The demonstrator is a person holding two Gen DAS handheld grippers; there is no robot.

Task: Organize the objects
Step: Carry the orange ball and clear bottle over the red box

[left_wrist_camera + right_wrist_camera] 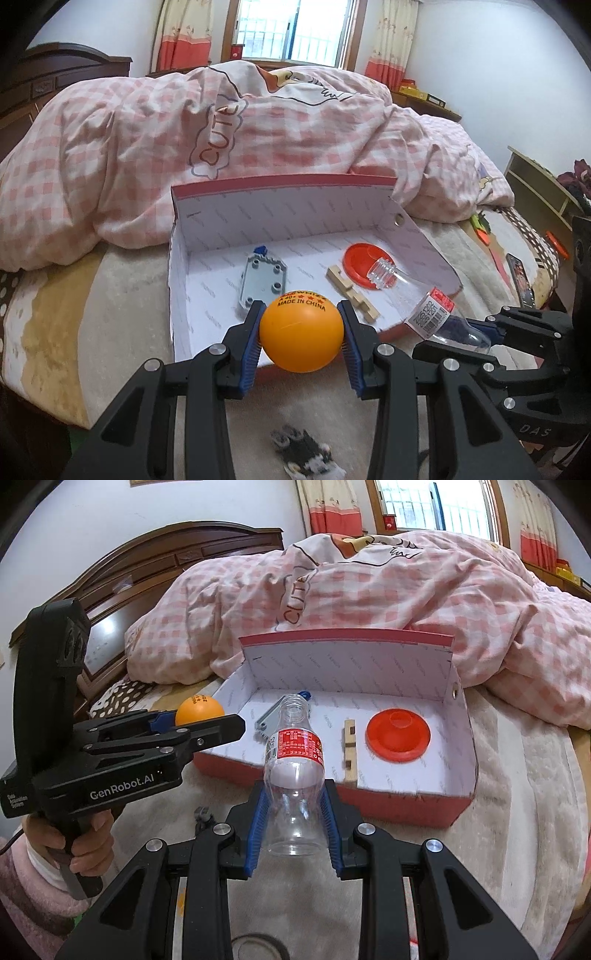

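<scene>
My left gripper (301, 321) is shut on an orange ping-pong ball (301, 334) and holds it over the near edge of an open red box (280, 184) on the bed. My right gripper (294, 805) is shut on an empty clear plastic bottle (293, 775) with a red label, its open neck pointing over the box's front wall (388, 805). Inside the box lie a grey plastic plate (263, 282), a wooden block piece (354, 295) and a red round lid (364, 267). The ball (199, 709) and left gripper (236, 725) also show in the right wrist view.
A pink checked duvet (184, 129) is heaped behind the box. A small dark object (306, 454) lies on the beige blanket near my left gripper. A round lid (255, 947) lies below my right gripper. A phone (519, 273) and orange items lie at the right.
</scene>
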